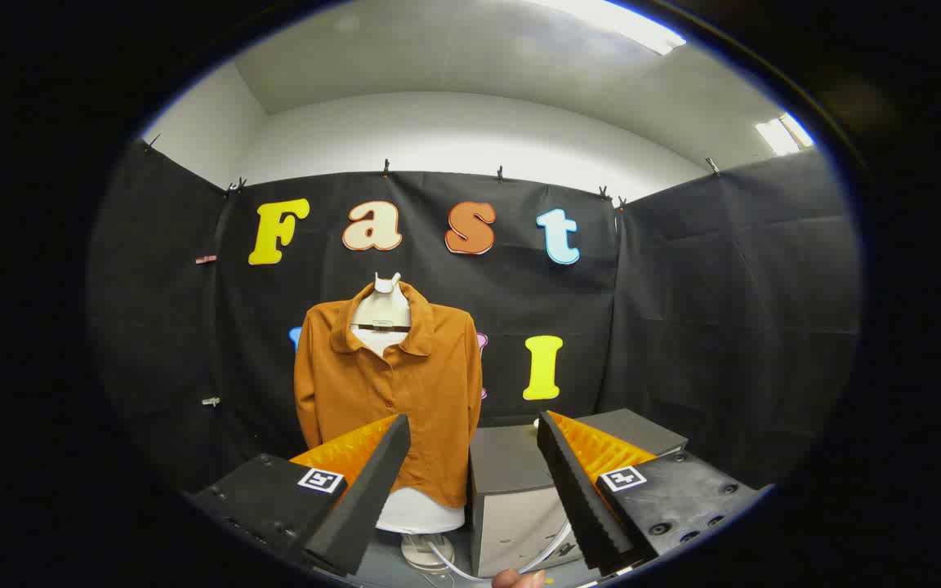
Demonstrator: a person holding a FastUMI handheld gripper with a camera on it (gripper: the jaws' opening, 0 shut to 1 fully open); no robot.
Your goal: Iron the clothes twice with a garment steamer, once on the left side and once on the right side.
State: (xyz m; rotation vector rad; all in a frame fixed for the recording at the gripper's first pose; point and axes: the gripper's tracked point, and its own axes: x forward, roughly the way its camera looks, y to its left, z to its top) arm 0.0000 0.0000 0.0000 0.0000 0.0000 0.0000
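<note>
So the hand-held gripper [473, 482] is spread wide open with nothing between its fingers, just air. Straight ahead and a bit to the left of the gap, beyond the left finger, there's an orange-brown button-up shirt [389, 384] dressed on a white mannequin torso [383, 309] with a round stand base [425, 551] down low on the counter [389, 563]. The shirt hangs upright, collar open, and its lower hem is partly hidden behind the left fingertip. Just right of the shirt, sitting between the two fingers further back, is a gray box-shaped unit [511, 498], looks like the garment steamer's body, with a white hose [548, 549] curling out near its bottom. A second darker gray box [634, 429] peeks out behind the right finger. A fingertip [518, 579] of a person pokes in close below the gap, by the hose. The steamer head itself I can't make out.
</note>
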